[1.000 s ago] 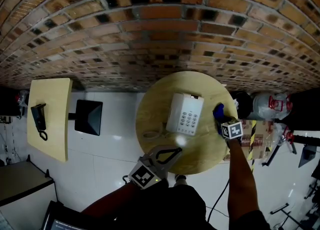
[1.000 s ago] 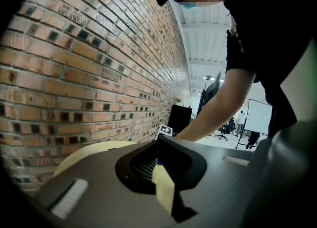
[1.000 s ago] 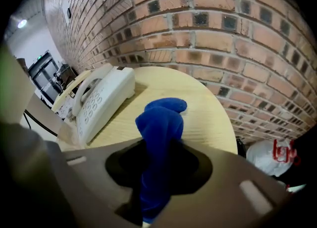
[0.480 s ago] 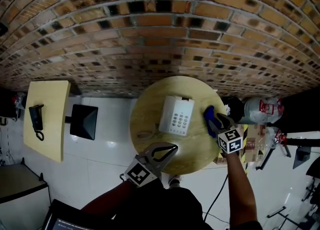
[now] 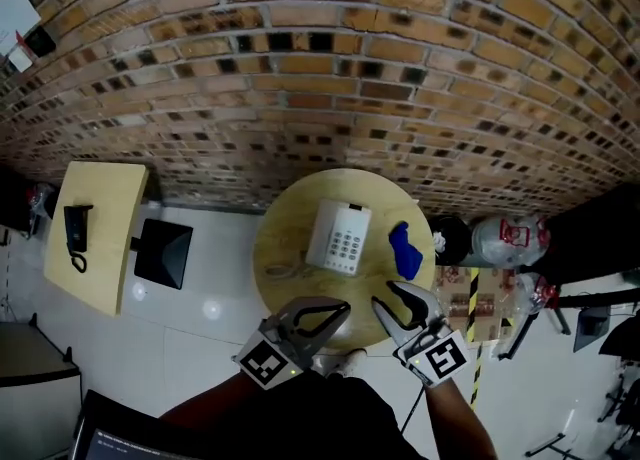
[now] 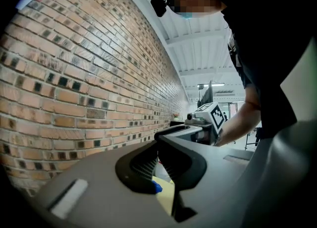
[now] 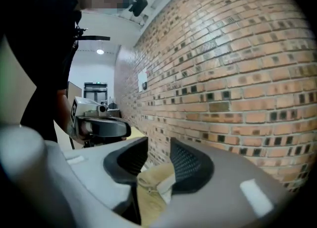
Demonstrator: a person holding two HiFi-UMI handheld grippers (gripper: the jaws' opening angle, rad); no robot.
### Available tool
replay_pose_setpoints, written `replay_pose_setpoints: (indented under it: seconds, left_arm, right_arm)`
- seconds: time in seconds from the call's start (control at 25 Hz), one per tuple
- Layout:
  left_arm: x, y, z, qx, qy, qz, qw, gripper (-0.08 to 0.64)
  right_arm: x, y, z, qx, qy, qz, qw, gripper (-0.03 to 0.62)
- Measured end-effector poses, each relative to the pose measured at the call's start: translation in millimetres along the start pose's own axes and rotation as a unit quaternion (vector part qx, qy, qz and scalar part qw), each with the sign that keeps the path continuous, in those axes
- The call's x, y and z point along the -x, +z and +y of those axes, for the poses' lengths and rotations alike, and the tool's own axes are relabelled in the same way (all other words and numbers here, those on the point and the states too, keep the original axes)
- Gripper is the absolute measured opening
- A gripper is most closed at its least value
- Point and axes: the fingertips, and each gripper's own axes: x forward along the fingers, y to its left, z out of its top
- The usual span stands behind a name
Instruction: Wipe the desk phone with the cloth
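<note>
The white desk phone [image 5: 338, 237] lies on the round wooden table [image 5: 290, 218]. Just to its right the blue cloth [image 5: 405, 249] lies crumpled on the tabletop, held by nothing. My right gripper [image 5: 389, 297] hovers over the table's near edge, a little short of the cloth; its jaws are apart, closing, with nothing between them. In the right gripper view [image 7: 156, 155] only tabletop shows through the gap. My left gripper [image 5: 340, 306] is shut and empty at the near edge, in front of the phone. A sliver of cloth [image 6: 156, 187] shows past its jaws.
A thin looped cord [image 5: 290, 270] lies on the table left of the phone. The brick wall [image 5: 320, 68] runs behind. At left stand a rectangular table [image 5: 100, 198] with a dark handset [image 5: 75, 233] and a black box [image 5: 165, 251]. A clear plastic bag [image 5: 505, 238] and cartons [image 5: 470, 298] crowd the right.
The right gripper let go of the blue cloth beside the phone and drew back to the table's near edge. The left gripper has barely shifted.
</note>
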Motion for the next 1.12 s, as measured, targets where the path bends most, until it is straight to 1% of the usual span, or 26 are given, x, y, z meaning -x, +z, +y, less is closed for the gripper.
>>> replay_pose_setpoints:
  seconds: [0.04,0.12,0.2,0.32,0.48,0.64,0.8,1.12]
  left_arm:
    - [2,3,-5,0.005,0.003,0.000,1.0000,-0.011]
    - [8,3,-13,0.029,0.015,0.005,0.9994,-0.011]
    - [13,4,-20,0.036,0.024,0.008,0.9990,-0.011]
    - [19,6,-31,0.036,0.032,0.011,0.9988,-0.011]
    - [25,6,-39,0.020,0.032,0.009,0.9992,-0.011]
    - [27,9,-42,0.033,0.038,0.005,0.9987,-0.011]
    - [27,12,-45,0.022,0.037,0.002,0.9991,-0.011]
    - [30,14,-43,0.019,0.033,0.002,0.9993,-0.011]
  right_arm:
    - [5,5,12,-0.001,0.004,-0.007,1.000,0.116]
    - [15,10,32,-0.007,0.013,-0.018,1.000,0.047]
    - [25,11,49,-0.011,0.023,-0.025,0.999,0.000]
    - [35,10,70,-0.013,0.038,-0.028,0.999,0.000]
    - [37,12,82,-0.010,0.033,-0.036,0.999,-0.002]
    - [35,18,84,-0.005,0.028,-0.046,0.999,-0.002]
    - [35,20,83,-0.005,0.024,-0.047,0.999,-0.002]
    - [34,23,84,-0.006,0.020,-0.048,0.999,-0.002]
